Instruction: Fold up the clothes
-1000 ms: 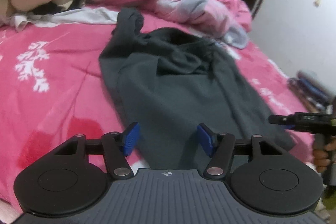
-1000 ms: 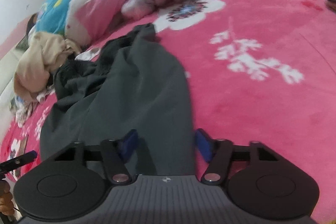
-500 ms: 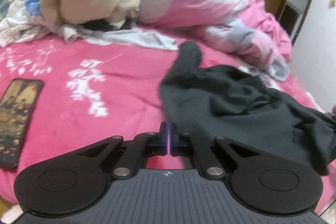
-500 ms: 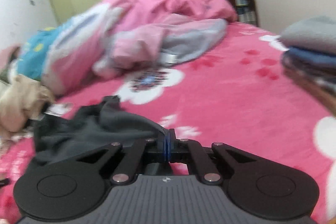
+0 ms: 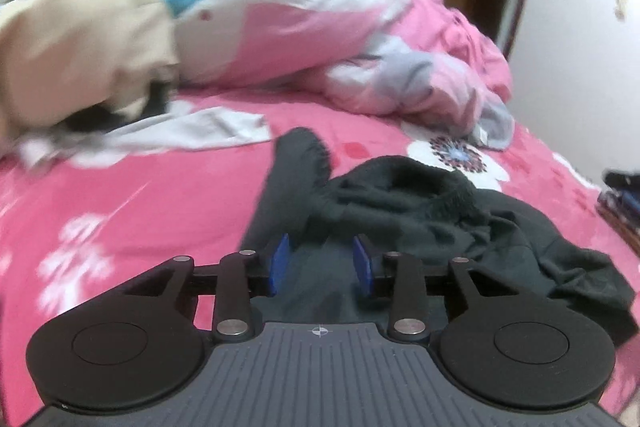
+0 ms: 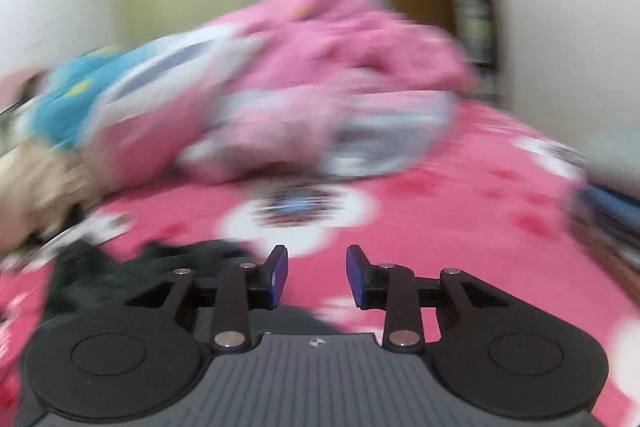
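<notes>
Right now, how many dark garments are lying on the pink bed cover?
1: a dark grey garment, bunched up just ahead of the open left tool and left of the open right tool. Something black beneath the beige pile may be another.

No legible text (all blurred)

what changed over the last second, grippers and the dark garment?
Both hand-held grippers were open at the garment's near hem, shut on it half a second ago and carried it toward the far end; now the left hand-held gripper and right hand-held gripper are open again, fabric let go. The dark garment went from spread long to a shorter, bunched heap. The pink bedspread and the quilt pile look unchanged.
</notes>
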Tool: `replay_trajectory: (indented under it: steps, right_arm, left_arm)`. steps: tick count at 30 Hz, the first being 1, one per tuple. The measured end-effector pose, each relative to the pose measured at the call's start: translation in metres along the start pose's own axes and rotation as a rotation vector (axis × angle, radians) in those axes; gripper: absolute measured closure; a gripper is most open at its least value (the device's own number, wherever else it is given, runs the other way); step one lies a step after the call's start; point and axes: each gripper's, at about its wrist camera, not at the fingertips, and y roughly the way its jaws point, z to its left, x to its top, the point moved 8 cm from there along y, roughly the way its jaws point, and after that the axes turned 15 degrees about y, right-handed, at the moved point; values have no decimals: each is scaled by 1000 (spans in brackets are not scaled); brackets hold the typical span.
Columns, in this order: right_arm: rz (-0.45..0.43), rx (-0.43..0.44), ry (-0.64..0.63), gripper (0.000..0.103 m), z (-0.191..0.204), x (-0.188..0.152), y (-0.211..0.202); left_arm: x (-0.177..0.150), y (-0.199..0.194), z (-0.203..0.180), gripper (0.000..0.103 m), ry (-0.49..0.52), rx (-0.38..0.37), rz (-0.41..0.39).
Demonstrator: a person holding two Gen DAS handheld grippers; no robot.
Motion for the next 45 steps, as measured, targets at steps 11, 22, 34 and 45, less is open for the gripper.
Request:
replay_trajectory:
  steps: [11, 22, 34, 45]
  right_arm:
    - [275, 167, -426, 51, 135, -33, 160]
    - [469, 139, -438, 99, 148, -38, 233]
    - [241, 312, 313, 99, 125, 81, 228]
    - [325, 86, 354, 90, 95, 5, 366]
  left_arm:
    - [-3, 108, -7, 68, 58, -28, 127]
    - [-20, 109, 14, 100, -8, -102, 38]
    - [11, 89, 59, 103, -178, 7, -131]
    - [-8, 109, 113, 103, -310, 204, -104]
